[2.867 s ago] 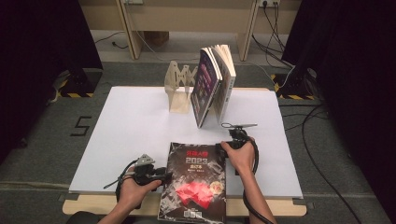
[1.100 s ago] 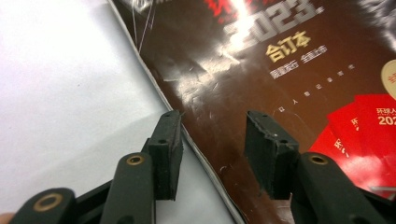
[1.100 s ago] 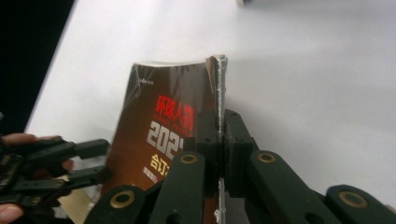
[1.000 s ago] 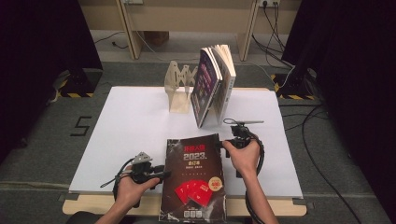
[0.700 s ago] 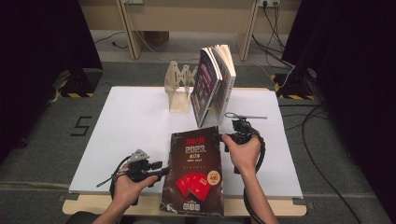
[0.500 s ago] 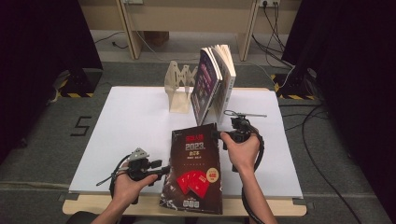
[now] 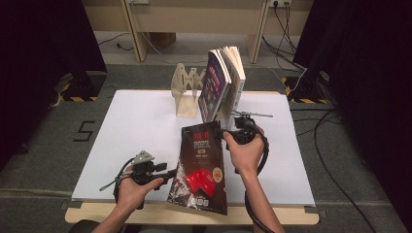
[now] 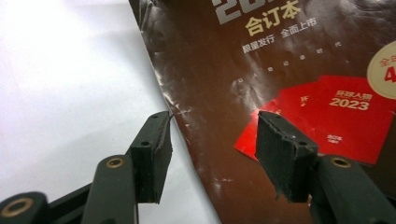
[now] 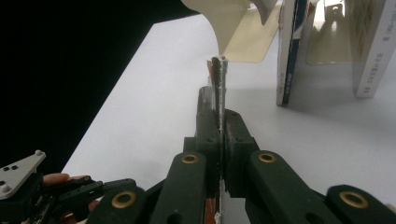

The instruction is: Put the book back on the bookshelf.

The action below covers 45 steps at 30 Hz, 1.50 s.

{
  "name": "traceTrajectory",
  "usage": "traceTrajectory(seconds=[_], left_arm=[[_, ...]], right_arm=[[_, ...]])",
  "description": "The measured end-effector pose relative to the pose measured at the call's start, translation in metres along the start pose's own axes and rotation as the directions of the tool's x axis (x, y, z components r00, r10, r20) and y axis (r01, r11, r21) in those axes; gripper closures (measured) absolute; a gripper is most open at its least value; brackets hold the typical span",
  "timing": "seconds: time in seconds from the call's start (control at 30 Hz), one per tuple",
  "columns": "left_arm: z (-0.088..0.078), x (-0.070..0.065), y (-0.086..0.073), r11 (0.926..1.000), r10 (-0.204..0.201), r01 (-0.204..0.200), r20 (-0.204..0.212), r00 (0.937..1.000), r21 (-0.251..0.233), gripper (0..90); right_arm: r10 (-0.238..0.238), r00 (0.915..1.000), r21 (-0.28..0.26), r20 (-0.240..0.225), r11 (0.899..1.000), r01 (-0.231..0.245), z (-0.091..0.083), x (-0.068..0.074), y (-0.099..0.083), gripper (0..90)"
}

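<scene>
A dark brown magazine with red cards and "2023" on its cover stands tilted up off the white table, its lower end near the front edge. My right gripper is shut on its upper right edge. In the right gripper view the magazine runs edge-on up out of the closed right gripper. My left gripper is at the magazine's left edge. In the left gripper view the left gripper is open, with the cover and its edge between the spread jaws, not pinched.
A pale wooden book rack stands at the table's back middle, with a few upright books leaning in it just beyond the right gripper. Cables trail across the floor at the right. Bare table lies to the left.
The magazine has gone from lying flat to tilted up, its top end lifted toward the rack by the right gripper. The left gripper has stayed by its left edge.
</scene>
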<state>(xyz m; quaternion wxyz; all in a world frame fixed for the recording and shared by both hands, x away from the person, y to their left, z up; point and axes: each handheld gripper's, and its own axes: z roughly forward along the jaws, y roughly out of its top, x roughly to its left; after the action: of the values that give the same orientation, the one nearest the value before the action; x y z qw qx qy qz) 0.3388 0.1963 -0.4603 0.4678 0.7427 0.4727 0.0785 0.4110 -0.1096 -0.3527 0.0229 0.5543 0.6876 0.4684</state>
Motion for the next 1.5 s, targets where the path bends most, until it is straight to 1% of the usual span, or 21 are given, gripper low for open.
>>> traceTrajectory(seconds=[0.17,0.23,0.37,0.47,0.83,0.9,0.93,1.07,1.13,1.23,1.27,1.3,1.33,1.37,1.5], left_arm=[[-0.001,-0.001,0.005,0.9999,-0.004,0.005,0.019,0.9998,-0.012,44.6],[-0.001,-0.001,0.007,0.9997,-0.011,0.012,0.030,0.9995,-0.022,46.5],[-0.002,-0.002,0.011,0.9994,-0.005,0.006,0.031,0.9995,-0.034,46.9],[-0.001,-0.003,0.015,0.9993,0.009,-0.008,0.034,0.9994,-0.036,46.6],[0.003,-0.006,0.025,0.9990,0.032,-0.030,0.039,0.9987,-0.034,45.9],[0.003,-0.007,0.027,0.9988,0.033,-0.032,0.040,0.9987,-0.039,45.9],[0.003,-0.007,0.028,0.9987,0.032,-0.031,0.042,0.9986,-0.041,45.8],[0.003,-0.007,0.032,0.9985,0.037,-0.035,0.039,0.9986,-0.042,45.8],[0.003,-0.007,0.033,0.9985,0.037,-0.035,0.040,0.9985,-0.042,45.8],[0.004,-0.007,0.036,0.9984,0.040,-0.039,0.040,0.9984,-0.041,45.7],[0.004,-0.007,0.037,0.9983,0.037,-0.035,0.040,0.9985,-0.045,45.5],[0.004,-0.008,0.038,0.9982,0.036,-0.034,0.042,0.9985,-0.048,45.4],[0.004,-0.008,0.039,0.9982,0.034,-0.032,0.044,0.9985,-0.050,45.2],[0.004,-0.008,0.040,0.9981,0.032,-0.030,0.046,0.9984,-0.054,45.2],[0.005,-0.008,0.042,0.9980,0.042,-0.040,0.046,0.9981,-0.050,45.1]], right_arm=[[-0.019,0.9998,-0.039,-0.005,0.999,0.019,-0.001,0.008,0.003,87.5],[-0.028,0.9996,-0.057,-0.012,0.998,0.027,-0.001,0.012,0.004,87.5],[-0.053,0.9986,-0.085,-0.006,0.995,0.053,-0.001,0.019,0.007,87.5],[-0.058,0.9982,-0.098,-0.012,0.994,0.057,0.000,0.021,0.010,87.5],[-0.059,0.9982,-0.140,0.014,0.988,0.060,0.001,0.022,0.017,87.4],[-0.060,0.9980,-0.151,0.021,0.987,0.063,0.001,0.023,0.019,87.4],[-0.054,0.9983,-0.154,0.020,0.987,0.056,0.001,0.023,0.019,87.4],[-0.067,0.9973,-0.169,0.028,0.983,0.071,0.000,0.025,0.022,87.4],[-0.062,0.9977,-0.175,0.027,0.982,0.066,0.000,0.026,0.023,87.4],[-0.070,0.9971,-0.189,0.031,0.979,0.075,0.000,0.026,0.026,87.4],[-0.066,0.9974,-0.194,0.029,0.978,0.070,0.000,0.027,0.027,87.4],[-0.073,0.9969,-0.202,0.031,0.976,0.078,0.000,0.027,0.028,87.4],[-0.067,0.9972,-0.203,0.031,0.976,0.072,-0.001,0.028,0.029,87.4],[-0.072,0.9968,-0.207,0.034,0.975,0.077,-0.001,0.028,0.029,87.4],[-0.071,0.9967,-0.214,0.039,0.974,0.078,0.000,0.031,0.032,87.4]])
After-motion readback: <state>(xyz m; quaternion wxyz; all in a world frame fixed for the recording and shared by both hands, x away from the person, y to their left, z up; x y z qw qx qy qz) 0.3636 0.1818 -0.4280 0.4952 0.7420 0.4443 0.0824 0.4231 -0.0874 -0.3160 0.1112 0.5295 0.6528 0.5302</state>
